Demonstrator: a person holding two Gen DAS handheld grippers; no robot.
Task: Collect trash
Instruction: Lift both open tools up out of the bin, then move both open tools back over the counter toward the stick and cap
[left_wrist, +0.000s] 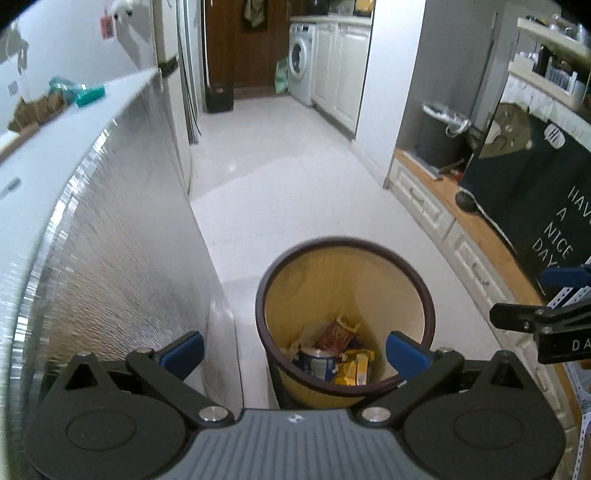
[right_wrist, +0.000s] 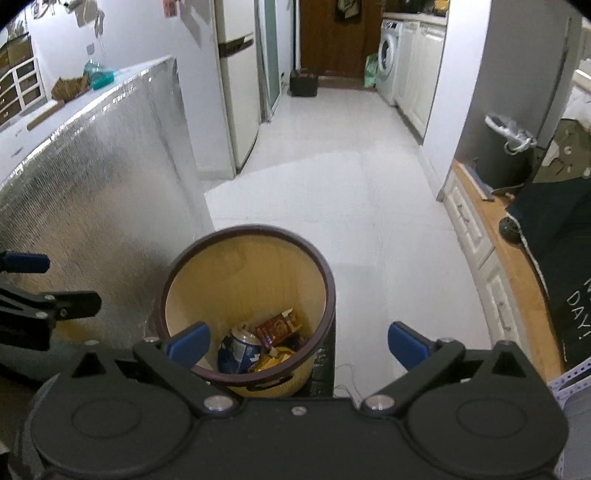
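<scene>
**Both grippers held over the bin, nothing gripped**

Bin (left_wrist: 345, 321): round, tan wall inside, dark brown rim. It stands on the white floor (left_wrist: 295, 184), just beside the foil-covered side of a surface (left_wrist: 110, 240). It is seen from above in both views.

Trash (left_wrist: 334, 354), at the bottom of the bin: a blue-and-white crushed can (right_wrist: 238, 349), a red-brown wrapper (right_wrist: 277, 326) and yellow wrappers (left_wrist: 352, 367) are made out. They lie packed together, touching; finer detail cannot be told.

Left gripper (left_wrist: 294, 349): fingers (left_wrist: 184, 350) spread wide, nothing between them. The bin's opening is framed between the blue pads; the right pad overlaps the bin's near rim in the view. Whether rim and pad touch cannot be told.

Right gripper (right_wrist: 298, 343): fingers (right_wrist: 406, 347) likewise spread, empty. The bin is seen left of centre here, the left pad overlapping its rim, the right pad over bare floor.

Each gripper is caught at the edge of the other's view, side by side at about the same height.

Surroundings: on top of the surface, a teal object (left_wrist: 88, 94) and a brown heap (left_wrist: 37, 109) are noted at the far end. A fridge (right_wrist: 236, 92) stands beyond it. A washing machine (left_wrist: 301, 62) is seen down the corridor. To the right, a dark cloth with white lettering (left_wrist: 535, 192) hangs over a wooden ledge, and a dark second bin (left_wrist: 441, 136) with a white liner stands on that ledge.
</scene>
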